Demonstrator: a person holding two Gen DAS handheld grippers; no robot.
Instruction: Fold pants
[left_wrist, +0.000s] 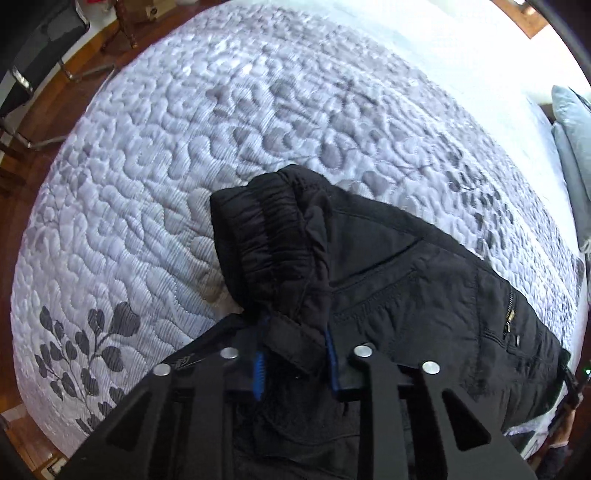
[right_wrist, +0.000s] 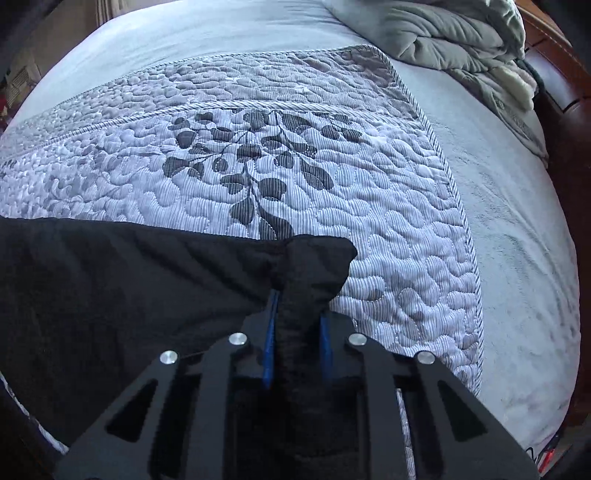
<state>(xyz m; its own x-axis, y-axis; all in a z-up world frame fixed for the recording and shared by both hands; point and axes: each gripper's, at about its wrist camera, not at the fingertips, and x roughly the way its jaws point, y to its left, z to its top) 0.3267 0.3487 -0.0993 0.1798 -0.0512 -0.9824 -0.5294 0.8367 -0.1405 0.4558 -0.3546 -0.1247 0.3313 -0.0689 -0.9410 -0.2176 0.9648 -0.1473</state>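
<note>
The left gripper (left_wrist: 295, 363) pinches the pants (left_wrist: 388, 266) at the waist; the right gripper (right_wrist: 295, 347) pinches an end; folding looks barely started on the bed (left_wrist: 166, 166).

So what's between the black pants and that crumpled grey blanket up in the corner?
In the right wrist view, only bedding: the quilted leaf-print cover, then plain pale sheet, between the pants and the grey blanket.

Black pants (left_wrist: 388, 266) bunched, waistband up, on bed.
</note>
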